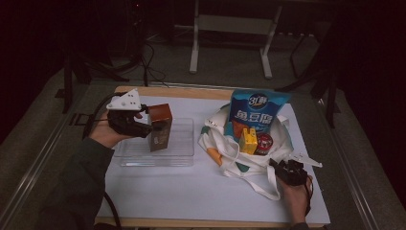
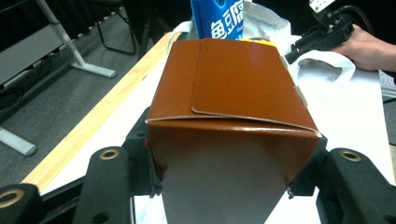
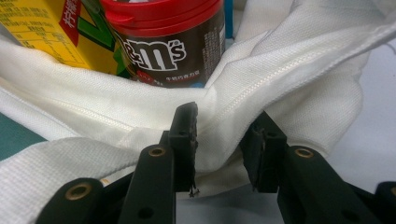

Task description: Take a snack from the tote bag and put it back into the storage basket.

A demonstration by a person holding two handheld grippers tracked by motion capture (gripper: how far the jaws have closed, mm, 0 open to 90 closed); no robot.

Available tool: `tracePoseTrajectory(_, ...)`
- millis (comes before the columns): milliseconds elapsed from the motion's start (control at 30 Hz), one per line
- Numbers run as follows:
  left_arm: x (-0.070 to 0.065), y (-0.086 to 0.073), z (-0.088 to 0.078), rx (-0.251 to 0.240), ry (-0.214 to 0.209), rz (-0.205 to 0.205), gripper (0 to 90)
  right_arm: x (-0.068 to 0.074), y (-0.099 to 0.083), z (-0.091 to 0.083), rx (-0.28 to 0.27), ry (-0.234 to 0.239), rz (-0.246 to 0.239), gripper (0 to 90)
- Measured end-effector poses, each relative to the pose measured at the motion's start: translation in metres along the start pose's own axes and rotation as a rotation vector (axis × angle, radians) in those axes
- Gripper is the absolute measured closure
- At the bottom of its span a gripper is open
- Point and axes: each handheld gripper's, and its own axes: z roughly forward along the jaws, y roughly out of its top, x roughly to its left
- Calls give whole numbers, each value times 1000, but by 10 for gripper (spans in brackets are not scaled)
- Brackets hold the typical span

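Brown card fills the space between my left gripper's (image 2: 229, 186) jaws: the brown box (image 2: 233, 121) sits clamped there, one pad on each side wall, its folded top flap facing the camera. That gripper's own view gives me the flap seams and the pinch on both sides. The high view shows instead that my left gripper (image 1: 139, 125) holds the box (image 1: 160, 127) upright over the clear plastic tray (image 1: 184, 160); whether its base touches the tray floor I cannot tell.

Just ahead of my right gripper (image 3: 219, 140), white cloth bunches between the jaws; they are pinched on a fold of the white tote bag (image 3: 289, 60) at its rim. Directly beyond that fold stands the M&M's tub (image 3: 168, 46) with its red lid, and to its left a yellow drink carton (image 3: 51, 32). From above, my right gripper (image 1: 282, 170) sits at the near right edge of the bag (image 1: 230, 153). The carton (image 1: 249, 141) and tub (image 1: 264, 143) stand inside, and the blue snack packet (image 1: 256, 112) rises behind them at the far side.

Beyond the box in the left gripper view, the same blue packet (image 2: 219, 18) and my right hand (image 2: 369, 46) appear across the table (image 1: 191, 191).
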Motion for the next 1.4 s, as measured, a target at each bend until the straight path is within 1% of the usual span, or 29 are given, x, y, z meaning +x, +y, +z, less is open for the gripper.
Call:
tracePoseTrajectory(300,1,-4,1,29,-5,2,428,0,0,0,0,1,1,669)
tracePoseTrajectory(400,2,-6,1,31,-6,-2,428,0,0,0,0,0,-1,670)
tracePoseTrajectory(667,3,-11,2,64,-11,0,427,0,0,0,0,1,1,669)
tracePoseTrajectory(733,3,-11,2,64,-11,0,427,0,0,0,0,1,1,669)
tracePoseTrajectory(867,5,-16,1,83,-6,0,428,0,0,0,-1,1,1,669)
tracePoseTrajectory(1100,7,-22,-2,100,-5,-8,427,0,0,0,-2,0,-1,669)
tracePoseTrajectory(1233,9,-25,-3,120,-3,-9,427,0,0,0,-2,0,0,669)
tracePoseTrajectory(1400,10,-28,-1,147,-18,-6,427,0,0,0,-2,-1,-2,669)
